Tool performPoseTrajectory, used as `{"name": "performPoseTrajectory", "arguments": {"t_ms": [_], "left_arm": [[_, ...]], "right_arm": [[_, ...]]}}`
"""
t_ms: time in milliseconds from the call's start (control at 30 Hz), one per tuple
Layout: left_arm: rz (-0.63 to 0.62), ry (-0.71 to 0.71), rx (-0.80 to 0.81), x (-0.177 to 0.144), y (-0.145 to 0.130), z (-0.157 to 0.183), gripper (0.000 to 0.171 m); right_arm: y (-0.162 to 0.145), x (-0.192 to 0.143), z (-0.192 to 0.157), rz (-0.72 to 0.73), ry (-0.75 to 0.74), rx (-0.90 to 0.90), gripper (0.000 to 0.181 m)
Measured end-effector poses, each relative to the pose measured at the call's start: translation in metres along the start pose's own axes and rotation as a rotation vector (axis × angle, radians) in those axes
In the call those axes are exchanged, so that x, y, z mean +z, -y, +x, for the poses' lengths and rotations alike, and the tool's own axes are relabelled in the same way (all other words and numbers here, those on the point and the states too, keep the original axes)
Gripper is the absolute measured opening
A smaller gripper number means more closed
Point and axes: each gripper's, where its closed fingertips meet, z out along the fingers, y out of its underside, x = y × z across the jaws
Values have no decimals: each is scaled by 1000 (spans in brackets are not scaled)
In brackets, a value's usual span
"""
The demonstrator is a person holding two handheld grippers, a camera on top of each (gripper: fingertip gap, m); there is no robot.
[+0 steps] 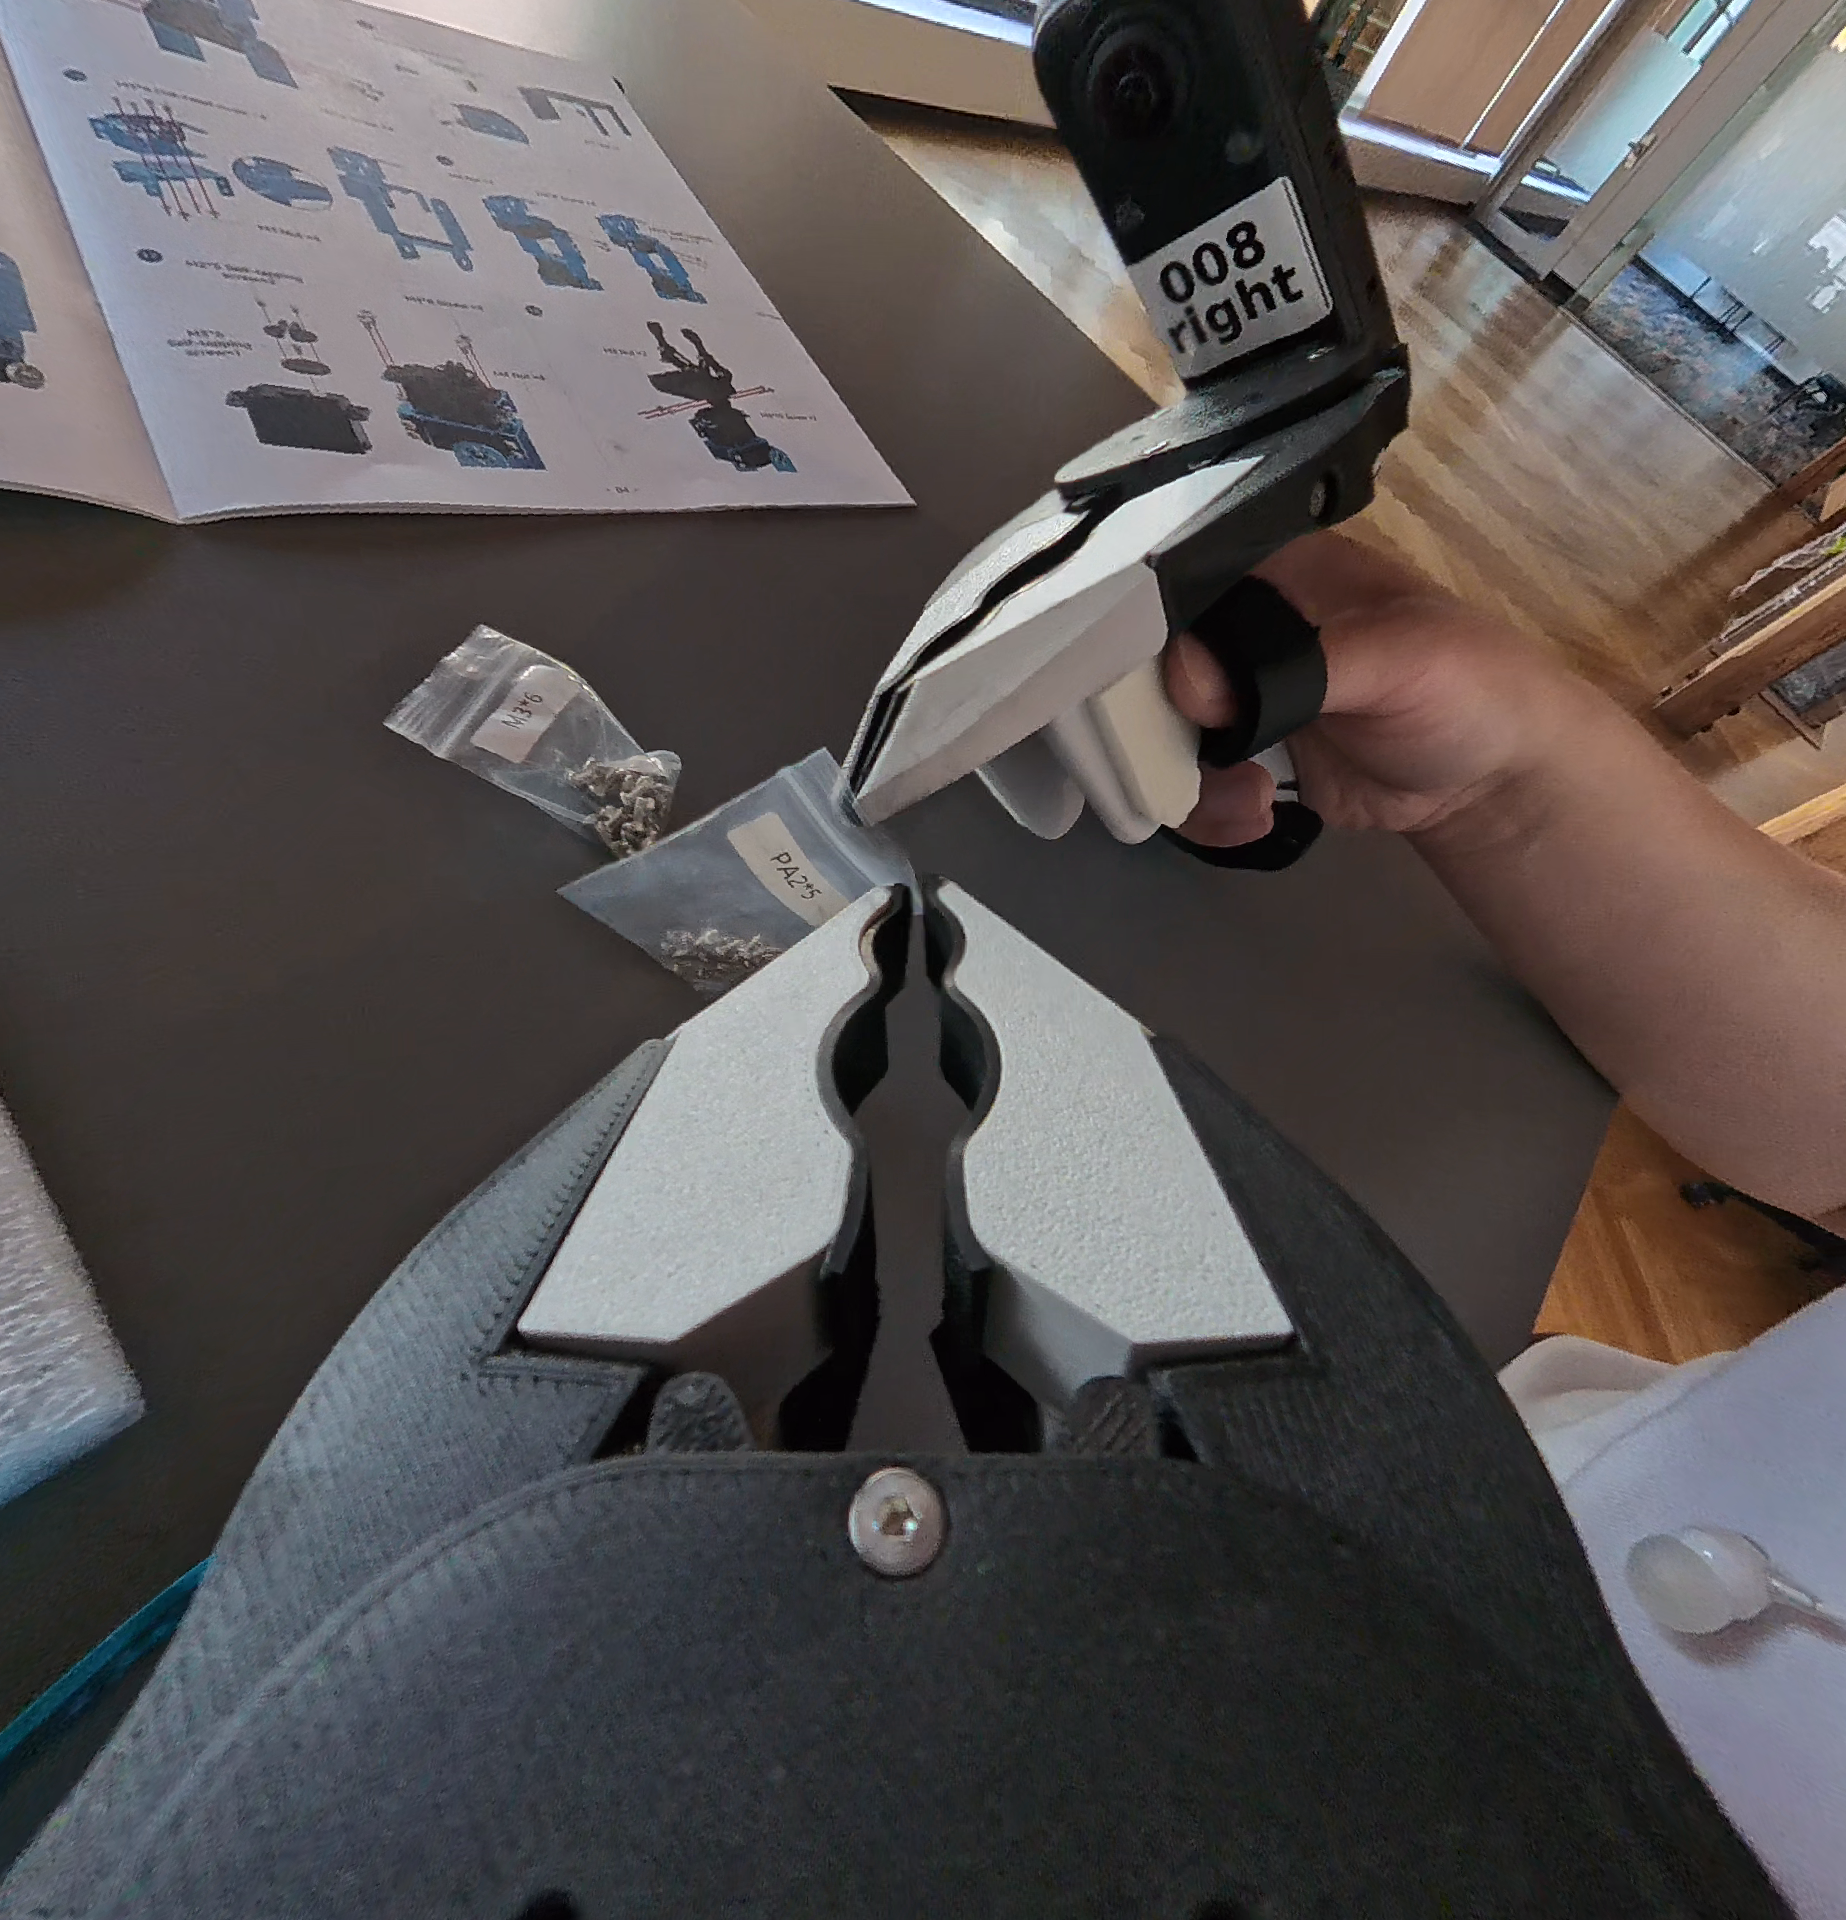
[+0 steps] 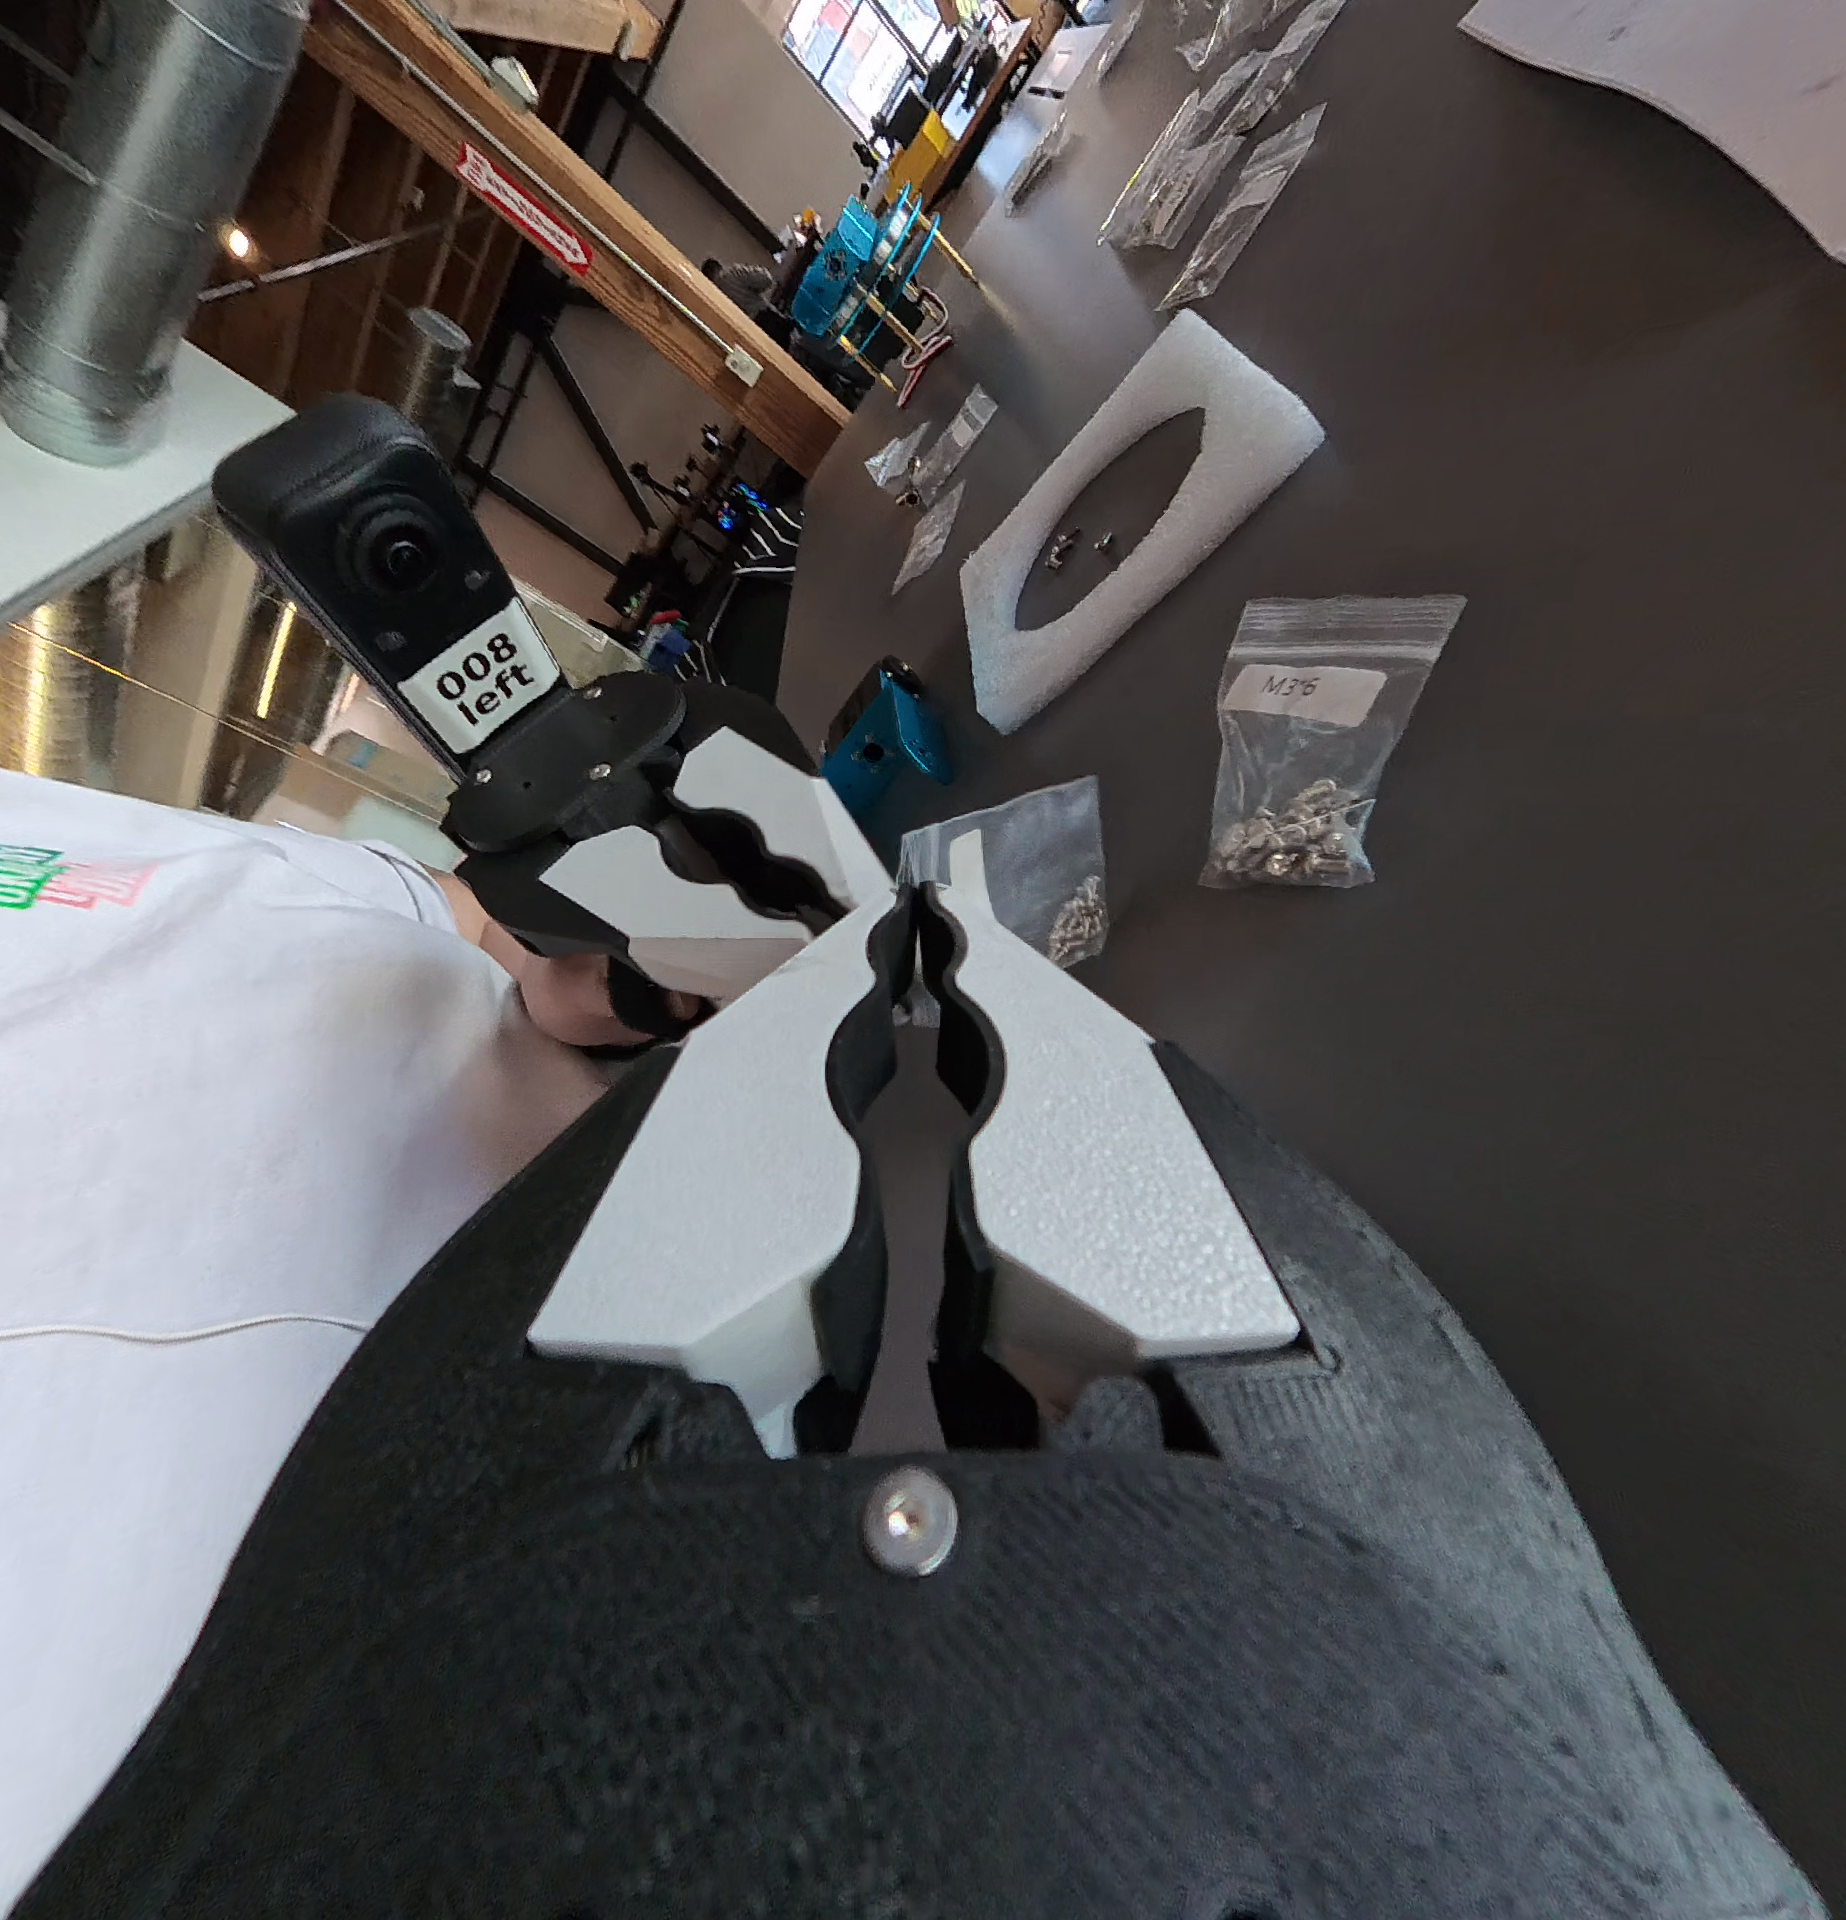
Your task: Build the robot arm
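A small clear zip bag of tiny screws point(image 1: 732, 894) with a white label is held between both grippers over the dark table point(image 1: 275, 935). My left gripper point(image 1: 917, 896) is shut on the bag's top corner. My right gripper point(image 1: 854, 805), held by a bare hand, is shut on the same top edge just beside it. In the right wrist view the right gripper point(image 2: 917, 896) pinches the bag point(image 2: 1033, 862), and the left gripper point(image 2: 846, 896) meets it from the left. I cannot tell whether the bag's lower end touches the table.
A second labelled bag of screws point(image 1: 555, 738) point(image 2: 1303, 748) lies close by. An open instruction sheet point(image 1: 379, 260) lies farther back. A white foam block point(image 2: 1137, 520), a blue metal part point(image 2: 888, 738), several small bags point(image 2: 1210, 156) and a blue assembly point(image 2: 857, 270) lie along the table. The grippers are tip to tip, or close to it.
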Motion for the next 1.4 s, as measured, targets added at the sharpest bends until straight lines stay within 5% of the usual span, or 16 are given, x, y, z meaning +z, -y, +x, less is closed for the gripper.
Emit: {"name": "performPoseTrajectory", "arguments": {"t_ms": [133, 400, 933, 1400], "left_arm": [[42, 26, -16, -4, 7, -5, 31], [37, 55, 42, -5, 6, -6, 8], [61, -155, -111, -16, 6, 6, 11], [11, -166, -123, -18, -3, 1, 0]], "right_arm": [[-1, 1, -2, -10, -10, -27, 0], [-6, 4, -7, -44, 9, -47, 0], [-14, 1, -18, -110, 72, -106, 0], [-19, 5, -15, -129, 80, -72, 0]]}}
